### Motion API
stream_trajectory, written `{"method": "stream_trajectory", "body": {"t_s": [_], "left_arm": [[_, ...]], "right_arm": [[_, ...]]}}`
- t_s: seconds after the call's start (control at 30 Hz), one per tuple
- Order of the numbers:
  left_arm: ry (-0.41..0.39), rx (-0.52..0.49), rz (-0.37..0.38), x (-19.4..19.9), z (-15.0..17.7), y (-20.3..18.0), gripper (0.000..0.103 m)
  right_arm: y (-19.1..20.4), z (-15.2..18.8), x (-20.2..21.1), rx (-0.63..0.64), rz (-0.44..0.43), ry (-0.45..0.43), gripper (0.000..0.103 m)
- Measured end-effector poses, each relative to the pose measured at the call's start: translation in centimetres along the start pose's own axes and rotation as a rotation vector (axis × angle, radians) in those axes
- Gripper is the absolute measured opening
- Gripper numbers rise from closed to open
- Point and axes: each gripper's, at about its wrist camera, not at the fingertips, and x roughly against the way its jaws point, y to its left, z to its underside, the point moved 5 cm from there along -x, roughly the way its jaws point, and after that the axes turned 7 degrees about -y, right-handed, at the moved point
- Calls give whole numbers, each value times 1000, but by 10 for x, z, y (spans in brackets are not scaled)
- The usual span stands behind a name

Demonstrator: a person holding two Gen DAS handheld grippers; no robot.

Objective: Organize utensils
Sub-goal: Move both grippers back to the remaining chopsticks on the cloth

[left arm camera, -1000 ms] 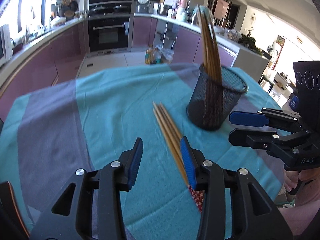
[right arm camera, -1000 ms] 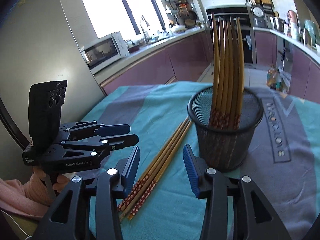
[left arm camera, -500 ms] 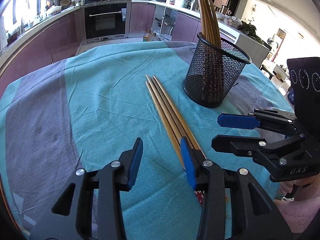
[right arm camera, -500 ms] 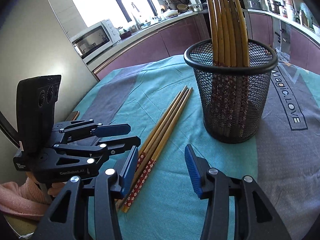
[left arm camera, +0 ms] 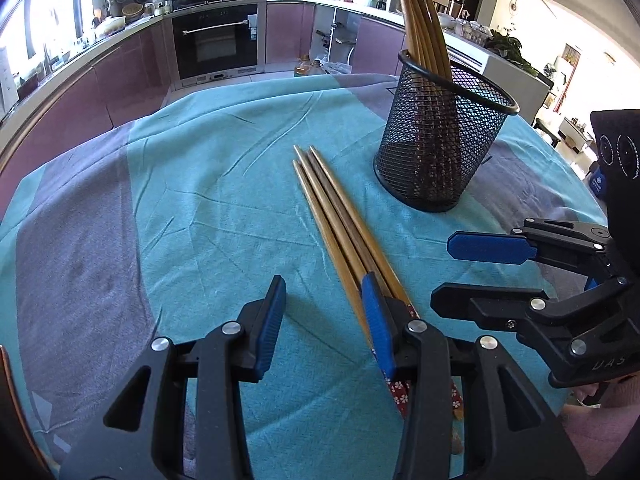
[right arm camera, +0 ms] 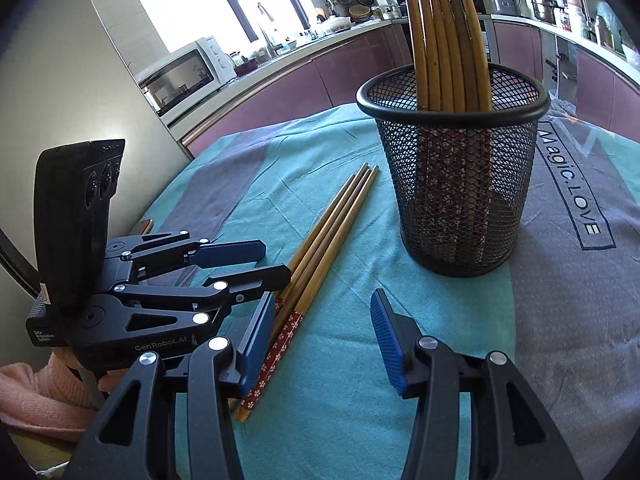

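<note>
Three wooden chopsticks [left arm camera: 336, 216] with red flowered ends lie side by side on the teal cloth; they also show in the right wrist view [right arm camera: 328, 232]. A black mesh cup [left arm camera: 440, 140] holds several more chopsticks upright; it also shows in the right wrist view [right arm camera: 456, 184]. My left gripper [left arm camera: 324, 312] is open and empty, low over the cloth, its right finger over the chopsticks' near ends. My right gripper [right arm camera: 324, 332] is open and empty, just right of the chopsticks' red ends. Each gripper shows in the other's view, the right [left arm camera: 488, 268] and the left [right arm camera: 248, 260].
The round table wears a teal and grey cloth [left arm camera: 180, 200] printed "Magic LOVE" [right arm camera: 572, 188]. Kitchen counters, an oven [left arm camera: 218, 40] and a microwave [right arm camera: 184, 76] stand beyond the table edge. A person's pink sleeve [right arm camera: 36, 400] is at the near left.
Both grippers have dropped lower and moved closer to the lying chopsticks. The cup and chopsticks have not moved. Both grippers stay open.
</note>
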Motion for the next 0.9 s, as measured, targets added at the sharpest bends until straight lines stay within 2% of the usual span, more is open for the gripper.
{"method": "stream_trajectory", "body": {"t_s": [0.13, 0.37, 0.5, 0.73, 0.9], "left_arm": [[6, 9, -6, -1, 1, 1, 40], [8, 57, 8, 0, 3, 6, 33], [10, 67, 10, 3, 8, 11, 29], [9, 70, 17, 3, 9, 11, 28], [12, 68, 26, 4, 11, 14, 29]], "right_arm": [[3, -1, -4, 14, 12, 0, 47], [11, -3, -16, 64, 58, 13, 47], [13, 1, -21, 96, 85, 29, 42], [16, 1, -22, 162, 145, 38, 38], [9, 3, -18, 164, 173, 58, 26]]}}
